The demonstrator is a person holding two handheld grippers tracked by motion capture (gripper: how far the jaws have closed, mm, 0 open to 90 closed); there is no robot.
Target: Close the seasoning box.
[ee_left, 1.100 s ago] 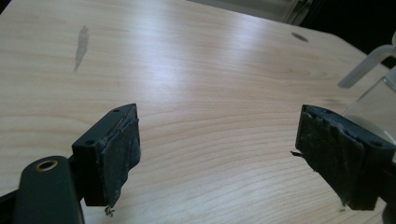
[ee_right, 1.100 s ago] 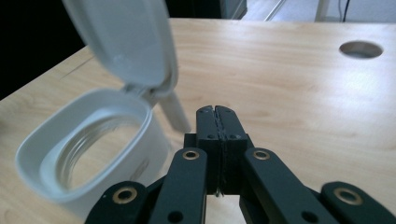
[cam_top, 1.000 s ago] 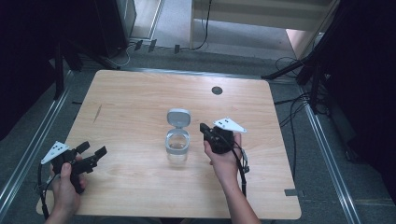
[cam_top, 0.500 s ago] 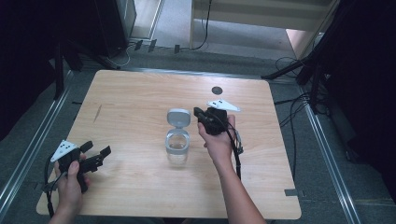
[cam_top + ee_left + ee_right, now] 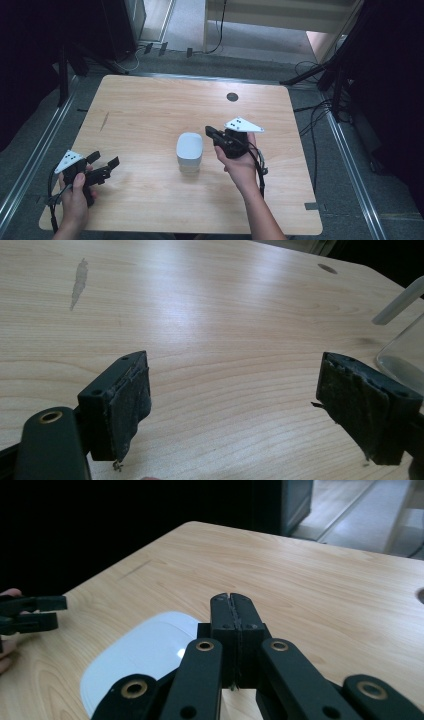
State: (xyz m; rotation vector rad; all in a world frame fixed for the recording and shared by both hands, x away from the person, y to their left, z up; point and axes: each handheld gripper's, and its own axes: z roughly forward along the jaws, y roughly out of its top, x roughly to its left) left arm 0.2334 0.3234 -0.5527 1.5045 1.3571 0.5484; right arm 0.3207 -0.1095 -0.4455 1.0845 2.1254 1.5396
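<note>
A clear glass jar (image 5: 189,167) stands at the middle of the table with a white rounded lid (image 5: 190,146) lying on top of it. My right gripper (image 5: 212,133) is just right of the lid, its jaws shut with nothing between them. In the right gripper view the shut gripper (image 5: 232,598) points over the lid (image 5: 142,655). My left gripper (image 5: 104,160) rests near the table's front left, open and empty, well apart from the jar. The left gripper view shows its gripper (image 5: 235,390) spread wide, with the jar (image 5: 402,357) at the right edge.
The wooden table (image 5: 150,110) has a dark round hole (image 5: 232,96) at the back right and a grey smear (image 5: 104,121) on the left. Cables and stand legs lie on the floor around it. The left gripper (image 5: 32,614) shows far off in the right gripper view.
The lid, which lay on the table behind the jar, now sits on top of the jar. My right gripper swung to the lid and back slightly. The left gripper shifted little.
</note>
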